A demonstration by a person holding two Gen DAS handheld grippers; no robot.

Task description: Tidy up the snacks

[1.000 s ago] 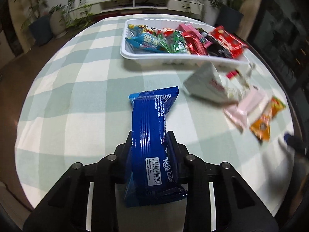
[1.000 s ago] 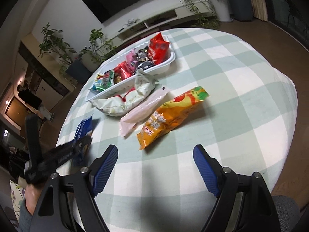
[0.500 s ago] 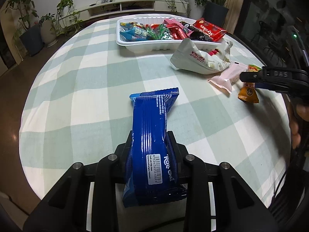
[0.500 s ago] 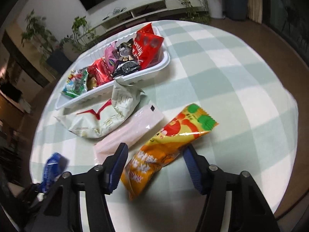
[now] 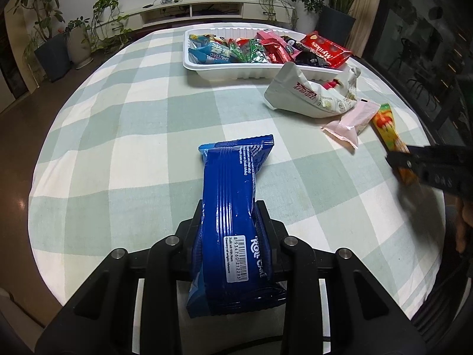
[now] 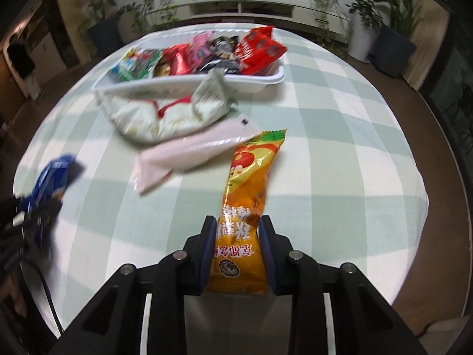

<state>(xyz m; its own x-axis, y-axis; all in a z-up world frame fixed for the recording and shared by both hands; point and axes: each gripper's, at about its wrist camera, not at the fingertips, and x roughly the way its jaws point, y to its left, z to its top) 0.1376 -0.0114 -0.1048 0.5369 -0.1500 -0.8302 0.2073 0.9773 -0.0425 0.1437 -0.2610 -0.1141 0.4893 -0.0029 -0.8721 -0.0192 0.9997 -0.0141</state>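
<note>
step: pickup | left hand-held gripper (image 5: 229, 224) pinching blue pack (image 5: 233, 207) | right hand-held gripper (image 6: 238, 236) pinching orange pack (image 6: 248, 207) | next: carry both to tray (image 5: 236, 71) ahead

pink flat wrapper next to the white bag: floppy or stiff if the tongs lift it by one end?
Probably floppy: the pale pink foil snack wrapper lies flat on the checked tablecloth, thin with crimped ends. Likely light, as it shows little bulge. Its glossy film may slip, so a grip near the middle seems safer.

Checked table (image 5: 142, 124): tray (image 5: 236, 72), white bag (image 5: 310, 97), pink pkt (image 5: 351, 119).
</note>
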